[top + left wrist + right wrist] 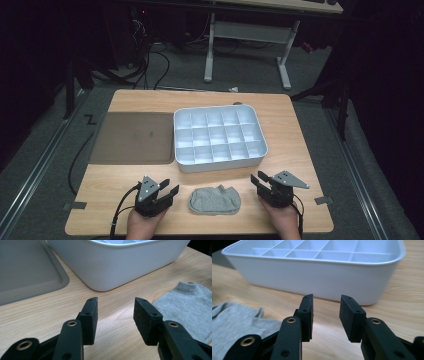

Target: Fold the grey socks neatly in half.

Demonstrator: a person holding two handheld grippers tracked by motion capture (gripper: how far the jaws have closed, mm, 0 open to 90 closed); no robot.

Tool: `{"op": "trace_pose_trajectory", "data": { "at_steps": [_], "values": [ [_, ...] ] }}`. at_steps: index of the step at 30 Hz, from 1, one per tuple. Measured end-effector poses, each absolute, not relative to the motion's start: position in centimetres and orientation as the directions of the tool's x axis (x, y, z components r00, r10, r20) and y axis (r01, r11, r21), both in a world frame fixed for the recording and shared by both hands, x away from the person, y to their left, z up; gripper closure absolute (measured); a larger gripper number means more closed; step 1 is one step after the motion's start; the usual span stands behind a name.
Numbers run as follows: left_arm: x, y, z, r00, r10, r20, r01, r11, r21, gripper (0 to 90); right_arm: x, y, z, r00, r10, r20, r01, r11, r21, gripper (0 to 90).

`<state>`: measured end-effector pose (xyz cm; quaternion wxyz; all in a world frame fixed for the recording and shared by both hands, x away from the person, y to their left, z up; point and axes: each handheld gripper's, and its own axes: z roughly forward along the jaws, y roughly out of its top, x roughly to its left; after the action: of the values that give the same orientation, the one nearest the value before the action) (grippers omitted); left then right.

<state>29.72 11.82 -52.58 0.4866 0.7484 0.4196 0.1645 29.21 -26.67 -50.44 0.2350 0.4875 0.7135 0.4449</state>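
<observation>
I see the sock point(215, 200) flat before the bin point(218, 165) — left gripper point(168, 189) and right gripper point(259, 179) flank it, jaws released, holding nothing.

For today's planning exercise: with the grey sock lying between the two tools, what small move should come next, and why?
Probably bring the left tool sideways onto the near edge of the grey sock. Both tools stand open with nothing between the jaws, and the right tool sits just off the sock's other side. The sock lies flat on the table, in front of the white divided bin.
</observation>
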Motion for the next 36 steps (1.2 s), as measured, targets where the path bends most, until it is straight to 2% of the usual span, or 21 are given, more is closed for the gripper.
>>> {"op": "trace_pose_trajectory", "data": {
  "at_steps": [8,16,18,20,25,29,34,36],
  "values": [
    [29.8,9.3,-52.2,0.639,0.740,-0.211,0.488,-0.177,0.855,55.9,28.2,-25.1,-50.3,-0.489,0.862,0.130,0.514,0.165,0.842,62.3],
    [28.4,8.1,-52.9,0.692,0.694,-0.200,0.488,-0.246,0.837,57.2,27.0,-23.5,-51.3,-0.527,0.840,0.130,0.554,0.223,0.802,61.3],
    [28.3,8.0,-53.0,0.702,0.685,-0.194,0.489,-0.266,0.831,58.9,26.8,-23.1,-51.6,-0.534,0.835,0.136,0.566,0.233,0.791,60.8],
    [28.2,8.0,-53.1,0.707,0.680,-0.192,0.493,-0.280,0.824,64.2,26.8,-22.8,-51.8,-0.529,0.835,0.150,0.584,0.230,0.778,60.0],
    [28.0,7.7,-53.5,0.709,0.688,-0.156,0.500,-0.334,0.799,70.3,26.5,-22.0,-52.6,-0.530,0.835,0.146,0.619,0.264,0.740,53.7],
    [27.7,7.7,-53.5,0.702,0.699,-0.135,0.503,-0.353,0.789,73.2,26.4,-21.8,-52.9,-0.541,0.831,0.133,0.622,0.288,0.728,52.0],
    [27.6,8.0,-53.6,0.693,0.706,-0.146,0.515,-0.344,0.785,76.3,26.2,-21.4,-52.9,-0.565,0.816,0.119,0.612,0.318,0.724,53.4],
    [27.6,8.1,-53.6,0.690,0.710,-0.142,0.515,-0.344,0.785,77.2,26.1,-21.3,-53.0,-0.574,0.810,0.122,0.609,0.322,0.725,57.2]
  ]
}}
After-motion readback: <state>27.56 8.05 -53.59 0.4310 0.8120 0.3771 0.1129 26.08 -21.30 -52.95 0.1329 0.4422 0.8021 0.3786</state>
